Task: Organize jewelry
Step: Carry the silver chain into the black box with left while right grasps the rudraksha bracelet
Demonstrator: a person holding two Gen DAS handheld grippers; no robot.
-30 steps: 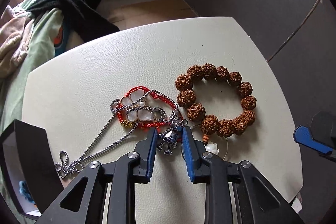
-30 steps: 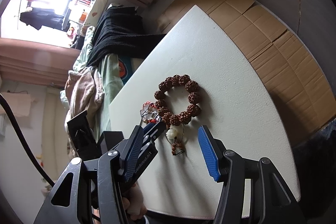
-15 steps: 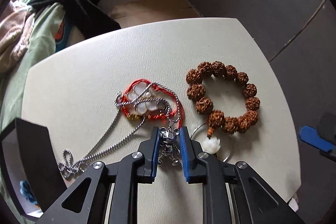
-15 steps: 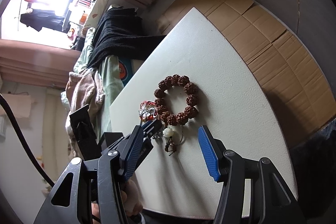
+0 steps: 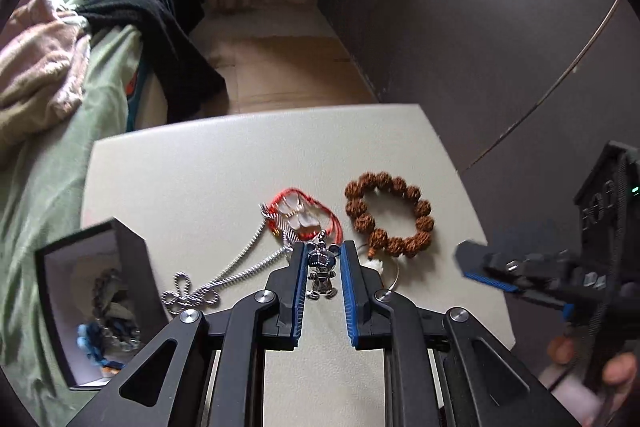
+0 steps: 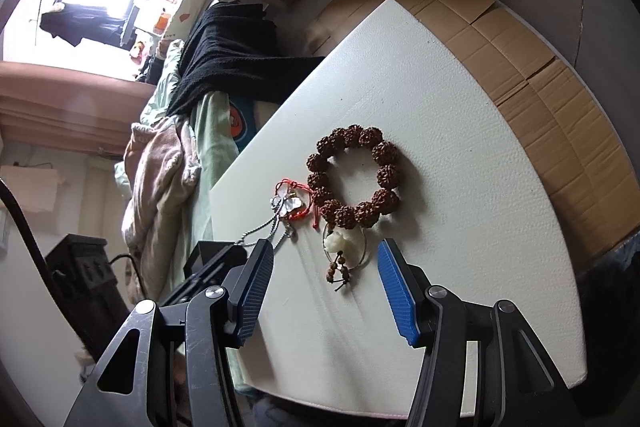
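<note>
Centrally, my left gripper (image 5: pixel 322 263) is clamped on the silver bear pendant (image 5: pixel 321 273), whose head sits between the blue pads while its body hangs below them, above the white tabletop (image 5: pixel 224 171). From the pendant a silver chain (image 5: pixel 240 265) trails back to the tabletop, one end looped in a knot near the open black jewelry box (image 5: pixel 94 301) at the left edge, the other passing over a red cord bracelet (image 5: pixel 300 213) with pale stones. Just to the right lies a brown seed-bead bracelet (image 6: pixel 354 177), its white carved flower bead (image 6: pixel 336 241) and thin wire ring lying toward me. My right gripper (image 6: pixel 326 287) hangs over the near part of the tabletop with its jaws apart and nothing between them; the flower bead and its small tassel lie beyond the gap. Beside the tabletop, a bed (image 5: pixel 48 131) carries green, pink and black fabrics.
</note>
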